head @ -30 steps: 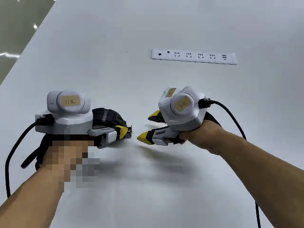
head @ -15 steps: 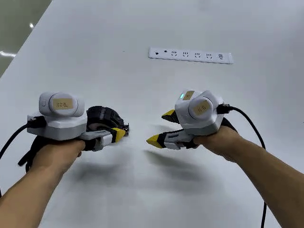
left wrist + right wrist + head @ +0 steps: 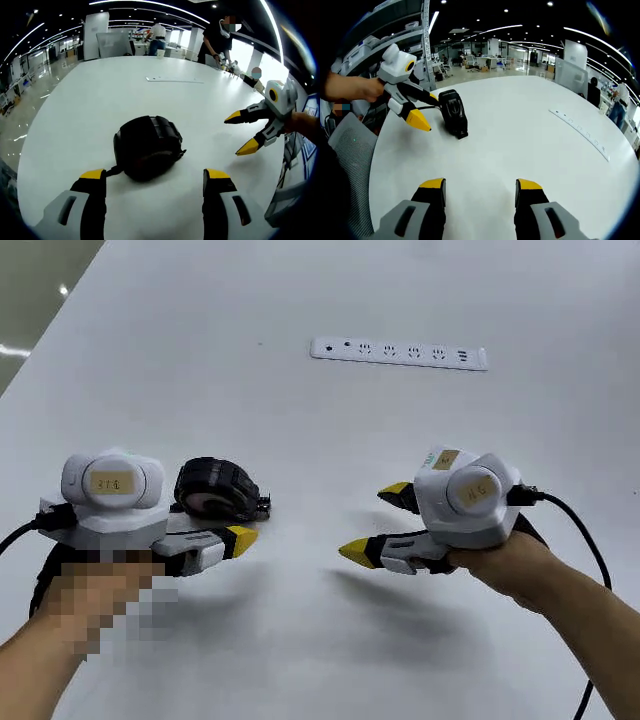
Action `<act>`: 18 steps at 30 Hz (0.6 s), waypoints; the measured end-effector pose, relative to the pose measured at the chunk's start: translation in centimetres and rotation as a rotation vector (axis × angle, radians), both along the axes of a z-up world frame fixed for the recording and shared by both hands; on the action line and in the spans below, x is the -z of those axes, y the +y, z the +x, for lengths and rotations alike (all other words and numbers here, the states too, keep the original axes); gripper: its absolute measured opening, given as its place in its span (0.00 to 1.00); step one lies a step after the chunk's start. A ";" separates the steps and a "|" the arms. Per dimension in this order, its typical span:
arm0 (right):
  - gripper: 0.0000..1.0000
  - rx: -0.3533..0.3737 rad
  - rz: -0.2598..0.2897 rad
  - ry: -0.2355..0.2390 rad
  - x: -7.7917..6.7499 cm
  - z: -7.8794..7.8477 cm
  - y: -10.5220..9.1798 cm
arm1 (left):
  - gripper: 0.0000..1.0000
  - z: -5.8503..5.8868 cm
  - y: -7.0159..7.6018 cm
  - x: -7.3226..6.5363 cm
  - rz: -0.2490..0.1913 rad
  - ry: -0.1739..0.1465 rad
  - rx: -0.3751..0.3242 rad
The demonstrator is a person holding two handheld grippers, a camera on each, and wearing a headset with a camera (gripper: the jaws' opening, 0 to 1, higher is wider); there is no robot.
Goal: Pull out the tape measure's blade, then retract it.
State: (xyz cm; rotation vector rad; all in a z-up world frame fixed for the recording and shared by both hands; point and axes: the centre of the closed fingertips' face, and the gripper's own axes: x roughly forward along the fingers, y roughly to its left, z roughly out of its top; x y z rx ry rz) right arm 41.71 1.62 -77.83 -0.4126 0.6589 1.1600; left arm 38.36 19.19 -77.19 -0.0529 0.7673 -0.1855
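Note:
The black tape measure point(image 3: 215, 490) rests on the white table with its blade retracted and only the end hook showing at its right side. My left gripper point(image 3: 228, 530) is open just behind it, jaws spread on either side without touching it. In the left gripper view the tape measure point(image 3: 147, 147) sits just ahead of the open left gripper point(image 3: 155, 175). My right gripper point(image 3: 372, 520) hovers open to the right, well apart from the tape. From the right gripper point(image 3: 480, 184) I see the tape measure point(image 3: 454, 114) beside the left gripper point(image 3: 427, 110).
A white power strip point(image 3: 398, 352) lies at the far side of the table point(image 3: 300, 640). Cables trail from both grippers toward me. People and desks stand beyond the table's far edge in the left gripper view.
My left gripper has let go of the tape measure and drawn back, leaving it on the table. My right gripper has moved off to the right.

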 end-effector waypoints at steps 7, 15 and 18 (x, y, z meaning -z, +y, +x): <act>0.60 0.053 0.045 -0.011 -0.9 -0.6 -1.2 | 0.80 -0.8 -0.3 -0.1 0.006 -0.032 0.058; 0.68 0.101 0.078 -0.021 -1.1 -1.7 -2.4 | 0.84 -1.2 -0.7 -1.4 -0.010 -0.116 0.110; 0.70 0.118 0.088 -0.028 -1.1 -2.2 -2.8 | 0.86 -1.5 -1.0 -1.8 0.000 -0.138 0.134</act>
